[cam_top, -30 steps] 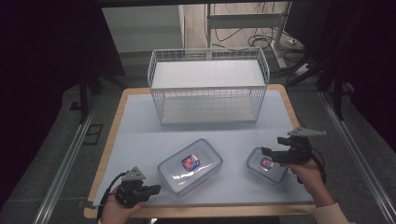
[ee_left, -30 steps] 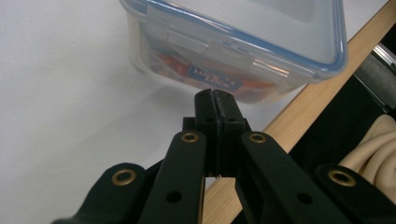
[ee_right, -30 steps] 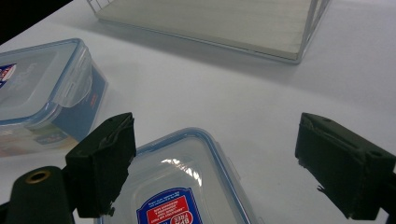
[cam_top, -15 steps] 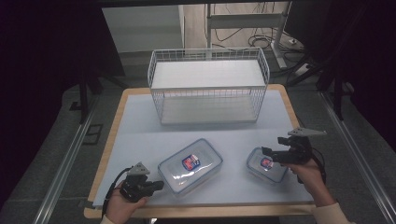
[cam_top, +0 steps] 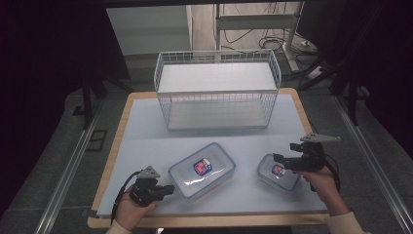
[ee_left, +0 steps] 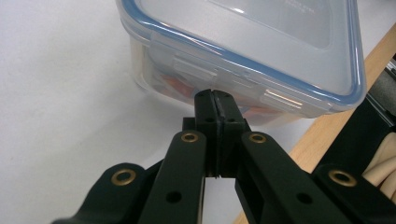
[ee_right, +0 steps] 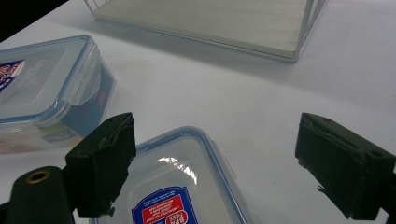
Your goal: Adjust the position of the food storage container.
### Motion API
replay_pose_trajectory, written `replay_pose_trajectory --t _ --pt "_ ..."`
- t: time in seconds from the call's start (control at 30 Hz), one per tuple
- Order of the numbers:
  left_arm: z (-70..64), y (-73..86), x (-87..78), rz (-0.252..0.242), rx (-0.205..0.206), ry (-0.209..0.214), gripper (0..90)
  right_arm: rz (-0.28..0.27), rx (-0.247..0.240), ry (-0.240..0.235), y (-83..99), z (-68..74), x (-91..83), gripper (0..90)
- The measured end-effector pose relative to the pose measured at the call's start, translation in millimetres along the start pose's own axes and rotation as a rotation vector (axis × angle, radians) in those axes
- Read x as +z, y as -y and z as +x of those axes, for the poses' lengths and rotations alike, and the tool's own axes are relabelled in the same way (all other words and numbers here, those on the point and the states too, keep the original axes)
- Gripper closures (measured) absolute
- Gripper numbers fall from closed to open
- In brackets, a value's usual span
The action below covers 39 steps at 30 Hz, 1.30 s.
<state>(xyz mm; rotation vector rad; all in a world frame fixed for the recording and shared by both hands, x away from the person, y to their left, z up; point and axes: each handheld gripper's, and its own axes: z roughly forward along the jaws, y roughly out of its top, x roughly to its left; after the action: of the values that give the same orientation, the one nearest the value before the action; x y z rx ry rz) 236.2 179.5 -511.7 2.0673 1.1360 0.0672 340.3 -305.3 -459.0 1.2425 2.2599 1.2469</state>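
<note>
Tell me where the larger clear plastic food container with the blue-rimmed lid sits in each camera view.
High view: larger clear container with blue-rimmed lid, front centre, beside the left gripper.
Left gripper view: top, its latched side just beyond the shut jaws.
Right gripper view: upper left.
Shared landmark: white wire basket, also at the right gripper view's top.

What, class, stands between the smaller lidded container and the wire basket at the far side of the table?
Nothing visible does. Bare white table lies between the small container and the wire basket. The large container sits to its left, off that line. The open right gripper hovers over the small container.
</note>
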Motion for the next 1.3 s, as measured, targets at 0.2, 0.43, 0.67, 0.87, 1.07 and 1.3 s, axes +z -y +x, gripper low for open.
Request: replay_pose_trajectory --t 0.2,0.43,0.67,0.87,1.07,1.3 --pt "1.7 -7.9 6.3 -0.001 -0.001 -0.007 90.0 -0.002 -0.001 0.001 0.0 -0.5 -0.2 11.7" --pt "1.9 -24.1 19.8 -0.001 0.009 -0.013 90.0 0.000 -0.002 0.002 -0.2 -0.2 -0.1 11.7" --pt "1.9 -38.3 31.0 0.003 0.016 -0.012 90.0 0.002 -0.001 0.003 0.3 -0.7 0.2 11.7" --pt "3.1 -51.9 41.2 0.002 0.019 -0.013 90.0 0.005 -0.002 0.003 0.7 -0.5 0.8 11.7" --pt "3.0 -53.6 41.9 -0.006 0.016 0.002 90.0 0.003 -0.001 0.004 1.0 -1.3 0.0 11.7" --pt "-16.3 -41.9 29.5 -0.014 0.059 0.052 90.0 -0.005 0.004 0.009 0.5 -2.4 -2.9 11.7"
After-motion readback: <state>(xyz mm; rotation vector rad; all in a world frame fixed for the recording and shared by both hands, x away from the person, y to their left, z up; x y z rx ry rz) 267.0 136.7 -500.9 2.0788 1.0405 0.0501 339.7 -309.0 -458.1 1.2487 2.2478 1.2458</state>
